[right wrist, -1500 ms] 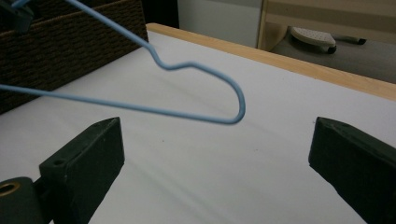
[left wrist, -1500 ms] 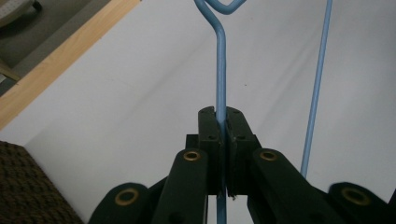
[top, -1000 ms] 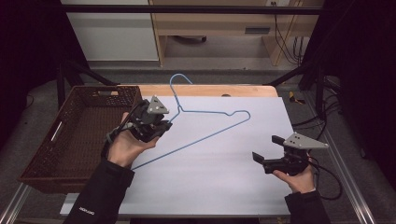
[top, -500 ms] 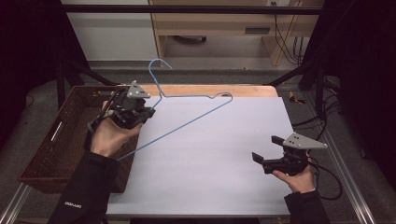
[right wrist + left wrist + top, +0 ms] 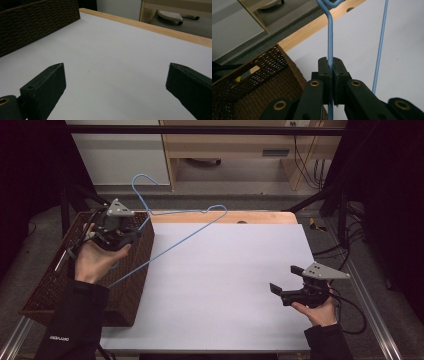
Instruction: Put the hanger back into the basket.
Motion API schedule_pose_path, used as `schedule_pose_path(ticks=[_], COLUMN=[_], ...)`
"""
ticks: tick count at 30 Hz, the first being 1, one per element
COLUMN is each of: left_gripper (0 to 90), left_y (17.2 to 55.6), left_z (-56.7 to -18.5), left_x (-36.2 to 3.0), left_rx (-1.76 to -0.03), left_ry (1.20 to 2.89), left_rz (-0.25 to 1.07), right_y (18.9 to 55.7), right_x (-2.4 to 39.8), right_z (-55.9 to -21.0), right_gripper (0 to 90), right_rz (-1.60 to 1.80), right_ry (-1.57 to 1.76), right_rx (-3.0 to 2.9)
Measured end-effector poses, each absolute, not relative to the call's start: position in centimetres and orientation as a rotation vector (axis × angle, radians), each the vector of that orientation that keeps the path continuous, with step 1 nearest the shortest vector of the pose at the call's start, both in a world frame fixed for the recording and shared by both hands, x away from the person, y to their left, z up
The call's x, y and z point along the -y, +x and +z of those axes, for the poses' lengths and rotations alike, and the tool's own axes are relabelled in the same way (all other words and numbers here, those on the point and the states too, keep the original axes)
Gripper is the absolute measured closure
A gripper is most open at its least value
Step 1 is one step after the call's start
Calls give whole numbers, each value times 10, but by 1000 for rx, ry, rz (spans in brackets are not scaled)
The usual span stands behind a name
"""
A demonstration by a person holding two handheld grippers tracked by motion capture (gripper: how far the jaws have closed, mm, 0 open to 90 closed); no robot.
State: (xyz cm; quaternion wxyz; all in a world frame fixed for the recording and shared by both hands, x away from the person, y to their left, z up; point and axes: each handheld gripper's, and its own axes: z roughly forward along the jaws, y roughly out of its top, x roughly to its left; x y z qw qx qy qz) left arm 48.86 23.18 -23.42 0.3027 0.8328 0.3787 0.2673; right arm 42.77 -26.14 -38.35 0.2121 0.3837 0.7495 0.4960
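- Blue wire makes up the coat hanger (image 5: 185,227) that I see from the high view: my left gripper (image 5: 114,231) holds it in the air above the near right corner of the wicker basket (image 5: 50,285), which stands at the left end of the table (image 5: 225,285).
- From the same high view, the hanger's hook points up and away from me, past the far edge of the basket, and its long bottom wire slants down toward me across the basket's right wall.
- The hanger's far shoulder reaches over the pale wooden strip along the table's far edge, and I cannot tell whether any part of it touches the table.
- My right gripper (image 5: 290,286) sits well apart from all that, at the near right of the white tabletop, held in my right hand (image 5: 320,310) with its jaws spread and nothing between them.
- Looking through the left gripper view, my left gripper (image 5: 333,72) has its two black jaws pressed together on one straight run of the hanger (image 5: 330,37), which passes up between them toward the twisted neck at the top of the frame.
- A second run of blue wire stands free to the right of the jaws, over the white tabletop.
- The brown basket (image 5: 262,82) lies below and to the left.
- Looking through the right gripper view, my right gripper (image 5: 115,82) is wide open over bare white table (image 5: 112,50), low to the surface, though I cannot tell whether it rests on it.
- A dark woven wall of the basket (image 5: 32,22) rises in the upper left corner.
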Motion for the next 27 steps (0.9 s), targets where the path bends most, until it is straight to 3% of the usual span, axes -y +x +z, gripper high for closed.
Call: schedule_pose_path(ticks=[27], left_gripper=[870], left_y=[504], left_z=[-242], left_x=[-317], left_rx=[-1240], left_ry=[2133], left_rz=[795], right_y=[429], right_x=[260], right_z=[-385], right_gripper=[33], right_rz=[1366], right_ry=[1068], right_rx=[-2087])
